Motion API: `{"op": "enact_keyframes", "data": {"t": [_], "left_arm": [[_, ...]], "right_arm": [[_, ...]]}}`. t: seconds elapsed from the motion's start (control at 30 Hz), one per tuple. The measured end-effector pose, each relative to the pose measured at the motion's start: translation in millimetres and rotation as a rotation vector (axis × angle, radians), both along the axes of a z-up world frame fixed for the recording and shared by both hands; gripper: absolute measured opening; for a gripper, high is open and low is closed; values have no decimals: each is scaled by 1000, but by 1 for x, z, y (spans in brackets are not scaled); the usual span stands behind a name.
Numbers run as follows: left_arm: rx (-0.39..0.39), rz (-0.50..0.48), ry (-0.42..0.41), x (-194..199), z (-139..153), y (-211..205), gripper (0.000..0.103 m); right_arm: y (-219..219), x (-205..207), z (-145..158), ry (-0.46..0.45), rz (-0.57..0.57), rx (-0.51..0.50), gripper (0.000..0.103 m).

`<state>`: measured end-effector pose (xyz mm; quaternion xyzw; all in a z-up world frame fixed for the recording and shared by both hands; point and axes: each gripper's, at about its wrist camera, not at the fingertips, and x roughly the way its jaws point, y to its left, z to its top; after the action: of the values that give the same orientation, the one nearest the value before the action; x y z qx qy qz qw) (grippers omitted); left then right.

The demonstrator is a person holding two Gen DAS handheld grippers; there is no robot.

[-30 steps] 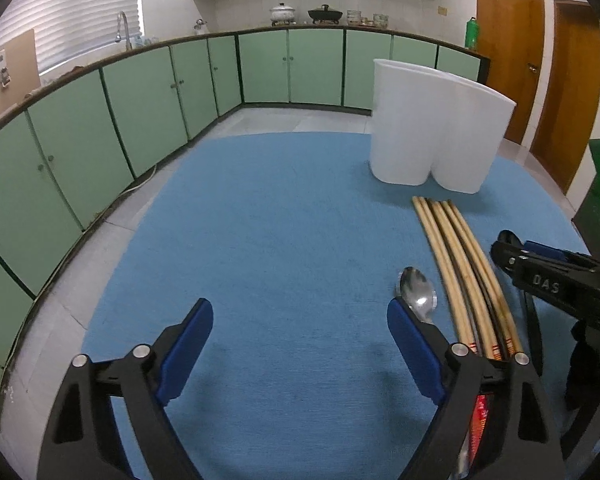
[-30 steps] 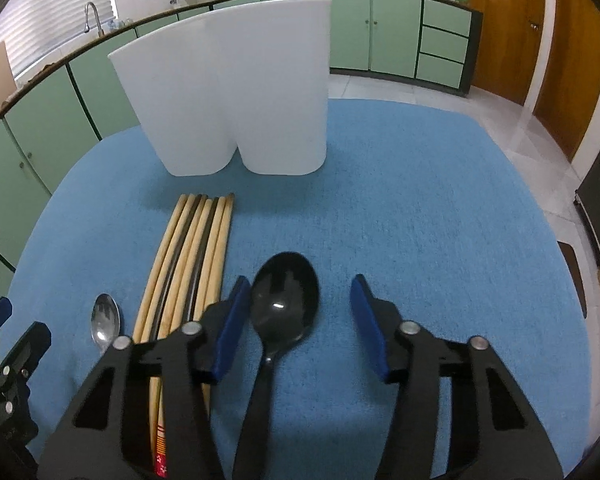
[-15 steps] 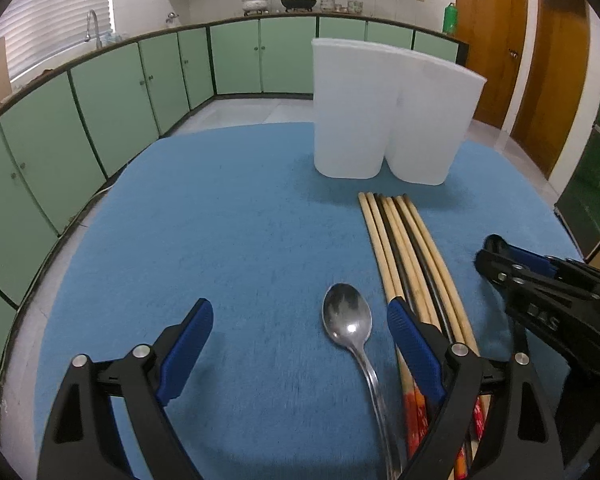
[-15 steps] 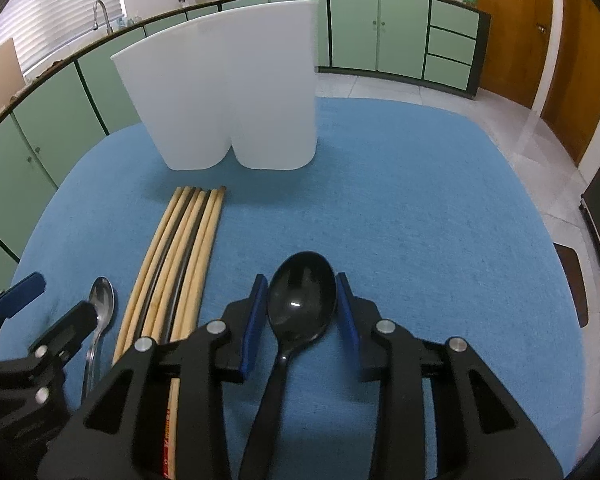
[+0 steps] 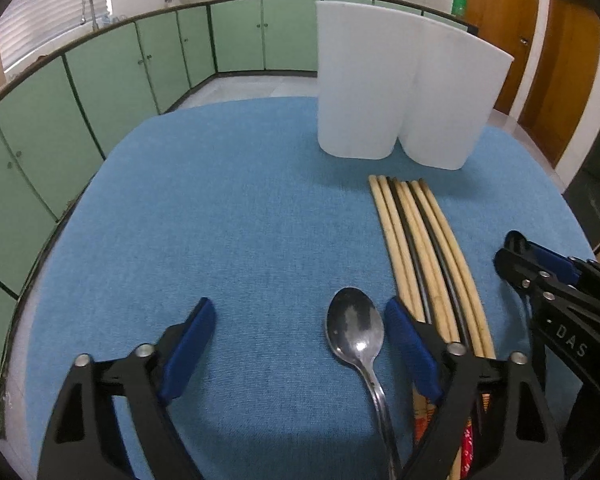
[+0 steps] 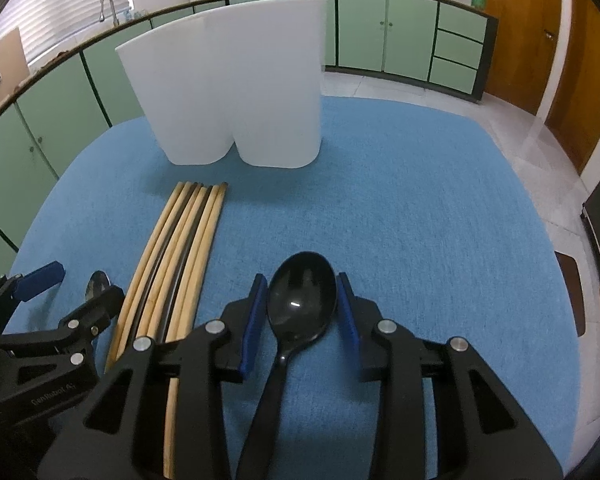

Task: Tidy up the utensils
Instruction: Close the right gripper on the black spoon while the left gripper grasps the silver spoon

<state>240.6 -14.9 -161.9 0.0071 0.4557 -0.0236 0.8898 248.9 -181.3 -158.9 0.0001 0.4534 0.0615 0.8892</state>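
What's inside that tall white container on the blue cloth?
Impossible to tell: the white container stands upright, and both cameras see only its opaque outer walls. Its inside is hidden from both views.

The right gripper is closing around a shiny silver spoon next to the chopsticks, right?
Not quite. In the right wrist view, the spoon between the right gripper's fingers is black, not silver. The silver spoon lies on the other side of the chopsticks, by the left gripper.
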Motion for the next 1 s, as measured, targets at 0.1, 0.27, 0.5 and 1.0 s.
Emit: {"op": "enact_keyframes", "data": {"t": [0.1, 0.27, 0.5, 1.0], "left_arm": [[-32, -26, 1, 0, 3, 1, 55], [-82, -62, 9, 1, 5, 1, 28], [-132, -117, -69, -18, 11, 0, 28], [-195, -206, -480, -64, 64, 12, 28]], "right_arm": [[1, 6, 3, 43, -7, 32, 43], [11, 14, 6, 84, -12, -13, 34], [5, -1, 21, -61, 21, 46, 33], [-15, -18, 74, -414, 95, 116, 33]]}}
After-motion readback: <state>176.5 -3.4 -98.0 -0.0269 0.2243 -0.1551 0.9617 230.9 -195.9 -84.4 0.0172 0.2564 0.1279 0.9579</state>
